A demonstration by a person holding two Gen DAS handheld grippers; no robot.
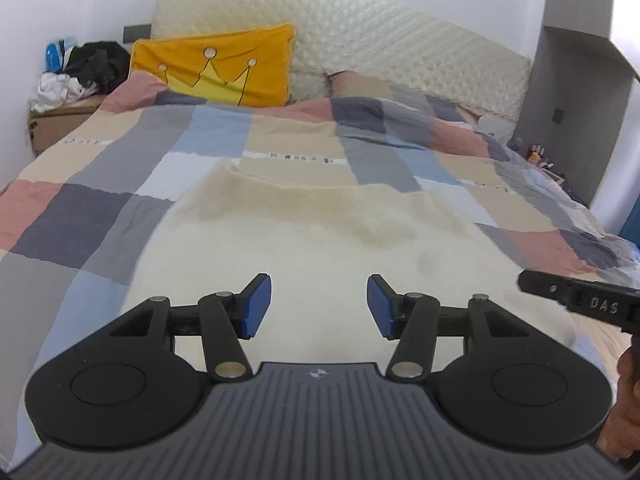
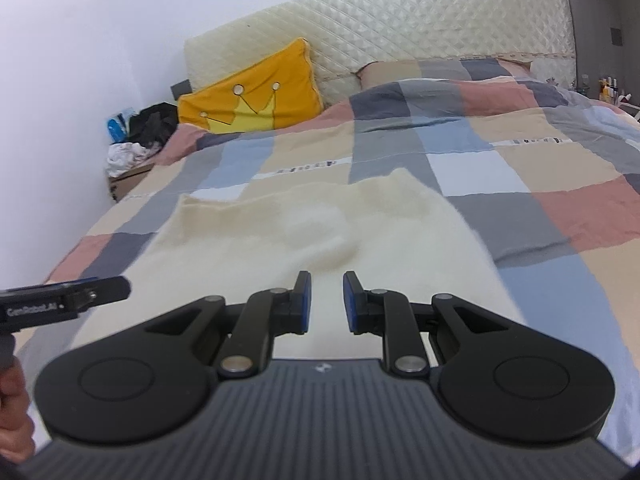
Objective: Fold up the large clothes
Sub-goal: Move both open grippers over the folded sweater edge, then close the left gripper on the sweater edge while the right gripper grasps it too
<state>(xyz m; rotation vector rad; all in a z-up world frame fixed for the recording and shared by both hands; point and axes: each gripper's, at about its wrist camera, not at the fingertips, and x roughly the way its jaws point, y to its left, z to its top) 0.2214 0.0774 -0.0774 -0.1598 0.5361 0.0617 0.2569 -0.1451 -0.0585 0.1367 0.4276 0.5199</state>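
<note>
A large cream fuzzy garment (image 1: 320, 232) lies spread flat on the patchwork quilt (image 1: 80, 220) of a bed, its far edge toward the pillows. My left gripper (image 1: 319, 300) hovers over its near part, open, its blue pads wide apart with nothing between them. In the right wrist view the same garment (image 2: 280, 248) lies below my right gripper (image 2: 327, 300), whose pads stand a narrow gap apart with only cloth behind them. Each gripper's body shows at the edge of the other's view, held by a hand (image 1: 626, 400).
A yellow crown pillow (image 1: 216, 68) leans on the cream quilted headboard (image 1: 360, 28). A pile of clothes (image 1: 80, 72) sits on a box at the far left of the bed. A grey cabinet (image 1: 576, 80) and small bottles (image 1: 538, 156) stand at the right.
</note>
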